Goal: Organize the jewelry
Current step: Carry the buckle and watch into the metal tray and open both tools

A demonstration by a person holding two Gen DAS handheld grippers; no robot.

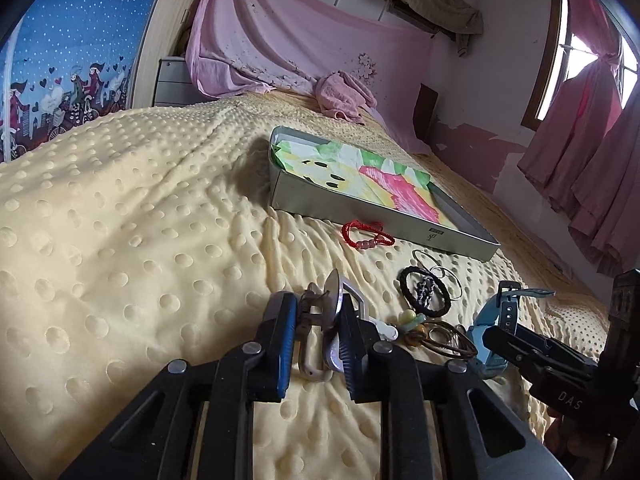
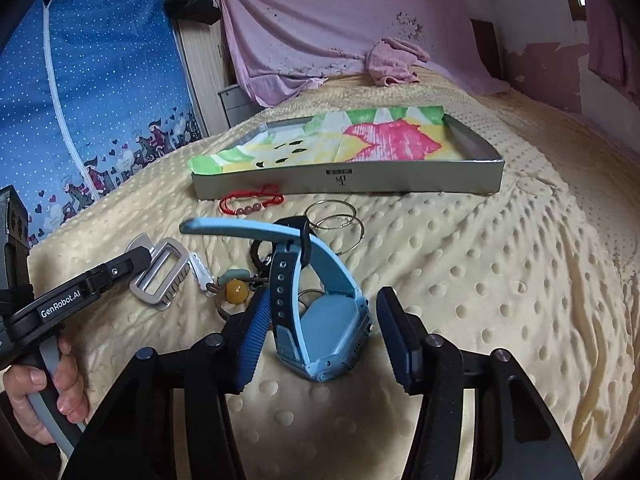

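My left gripper (image 1: pixel 318 308) is shut on a silver metal buckle (image 1: pixel 340 300), also seen in the right wrist view (image 2: pixel 160 274), at bed level. My right gripper (image 2: pixel 320 320) is open around a light blue watch (image 2: pixel 320 312) that stands on the bed; the watch also shows in the left wrist view (image 1: pixel 490 324). A red cord bracelet (image 1: pixel 366 234) lies by the tin. Silver hoops (image 2: pixel 334 218), a black ring with a chain (image 1: pixel 424 290) and brown rings with a yellow bead (image 2: pixel 236 290) lie between the grippers.
A shallow metal tin (image 2: pixel 400 180) lined with colourful paper (image 2: pixel 340 140) lies further up the yellow dotted blanket (image 1: pixel 120 220). A pink towel (image 2: pixel 394 60) lies at the head of the bed. A blue wardrobe cover (image 2: pixel 100 100) stands left.
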